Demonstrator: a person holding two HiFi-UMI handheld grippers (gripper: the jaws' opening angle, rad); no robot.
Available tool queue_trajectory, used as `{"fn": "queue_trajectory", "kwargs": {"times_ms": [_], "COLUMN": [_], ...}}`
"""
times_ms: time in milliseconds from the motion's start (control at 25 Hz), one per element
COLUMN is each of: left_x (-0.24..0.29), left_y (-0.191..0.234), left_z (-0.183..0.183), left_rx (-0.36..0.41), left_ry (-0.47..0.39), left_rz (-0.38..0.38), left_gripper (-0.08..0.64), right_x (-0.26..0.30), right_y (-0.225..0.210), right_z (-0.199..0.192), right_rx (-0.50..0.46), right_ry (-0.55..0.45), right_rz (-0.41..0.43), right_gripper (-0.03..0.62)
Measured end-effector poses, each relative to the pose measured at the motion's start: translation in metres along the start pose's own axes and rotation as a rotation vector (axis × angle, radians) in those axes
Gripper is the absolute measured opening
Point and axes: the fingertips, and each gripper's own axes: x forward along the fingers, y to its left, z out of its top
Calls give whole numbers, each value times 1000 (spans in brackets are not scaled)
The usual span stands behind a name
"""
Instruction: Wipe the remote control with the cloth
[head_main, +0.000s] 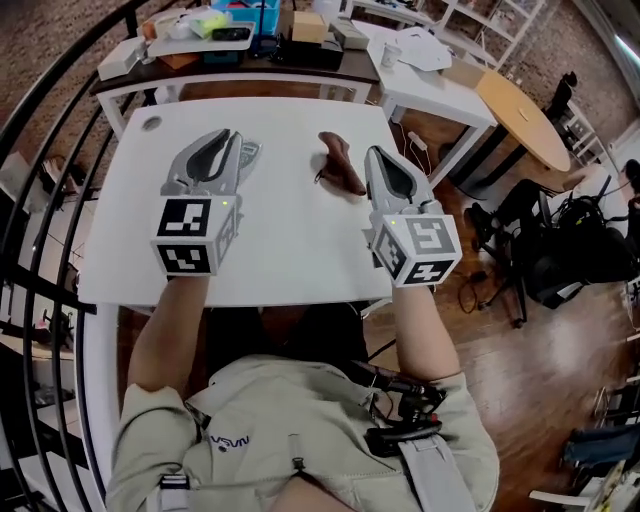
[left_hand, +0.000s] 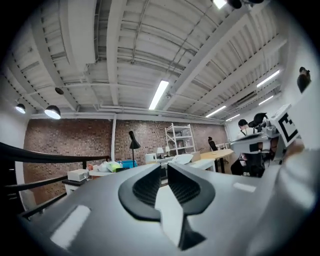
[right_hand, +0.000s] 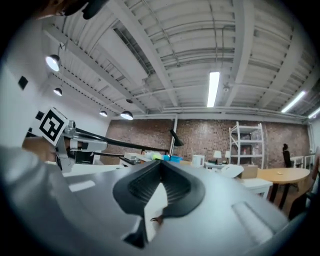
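A crumpled brown cloth (head_main: 340, 165) lies on the white table (head_main: 290, 250), towards its far right. I see no remote control in any view. Both grippers are held level above the table and point away from me. My left gripper (head_main: 237, 135) hangs over the table's left half, its jaws (left_hand: 164, 166) parted by only a thin slit with nothing in it. My right gripper (head_main: 372, 152) is just right of the cloth and not touching it. Its jaw tips (right_hand: 161, 163) meet, with nothing between them.
A cluttered bench (head_main: 240, 40) stands behind the table. A white side table (head_main: 420, 60) and a round wooden table (head_main: 520, 115) are at the back right. A black office chair (head_main: 545, 250) stands on the wooden floor at right. A black railing (head_main: 40, 130) runs along the left.
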Motion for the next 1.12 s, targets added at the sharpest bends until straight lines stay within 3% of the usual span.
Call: {"fn": "queue_trajectory", "kwargs": {"times_ms": [200,320,480,680,1120], "left_x": [-97,-130,-145,-145,-142], "left_y": [-36,-64,-90,-104,-103], "left_z": [45,41,-18,-81,-86], "left_rx": [48,9,-8,-33,-39], "left_ry": [-157,-200,-104,5,17], "left_rz": [11,57,91,76,71], "left_gripper": [28,28,0,0,0], "right_x": [-62,-93,-125,-132,-132], "right_y": [36,62,99,110,98], "right_z": [16,13,-11,-61,-78], "right_rx": [-5,-18,-22,54,82], "right_ry": [-31,-47,-56,54,103], "right_rz": [10,18,12,38,19], "right_gripper": [5,5,5,3,3]}}
